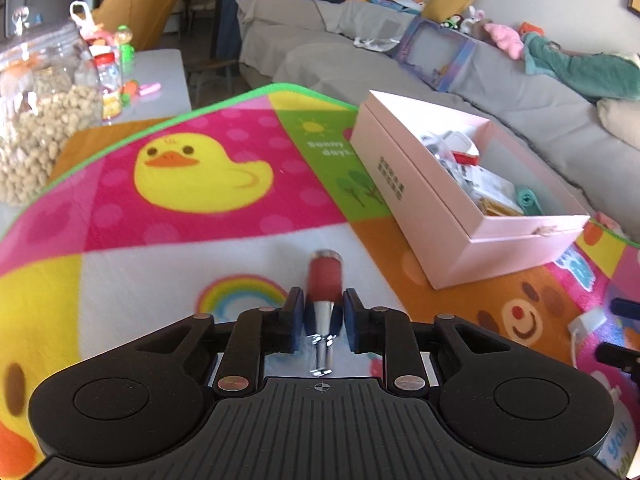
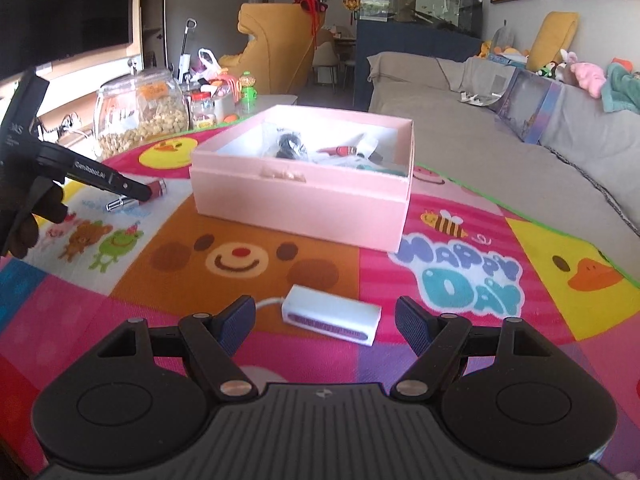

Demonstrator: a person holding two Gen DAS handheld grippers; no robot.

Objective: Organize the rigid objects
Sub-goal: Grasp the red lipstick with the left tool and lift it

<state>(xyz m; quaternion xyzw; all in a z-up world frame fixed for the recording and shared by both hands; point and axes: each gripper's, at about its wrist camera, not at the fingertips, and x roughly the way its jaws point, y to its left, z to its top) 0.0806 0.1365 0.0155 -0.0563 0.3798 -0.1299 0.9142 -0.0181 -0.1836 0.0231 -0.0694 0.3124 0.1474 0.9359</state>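
Observation:
A red tube with a silver cap (image 1: 323, 280) lies on the colourful mat (image 1: 180, 208). My left gripper (image 1: 324, 296) is shut on it, with a blue pad against each side of the red body. In the right wrist view the same tube (image 2: 158, 188) rests on the mat under the left gripper's finger (image 2: 120, 182). A small white adapter with a cord (image 2: 332, 314) lies just ahead of my right gripper (image 2: 325, 307), which is open and not touching it. Behind stands an open pink box (image 2: 300, 196) (image 1: 436, 200) holding several small items.
A glass jar of nuts (image 2: 140, 116) (image 1: 44, 120) stands at the mat's far left with small jars and toys behind it. A grey sofa (image 2: 500, 152) with a boxed toy and plush toys runs along the right. A hand (image 2: 24, 224) holds the left gripper.

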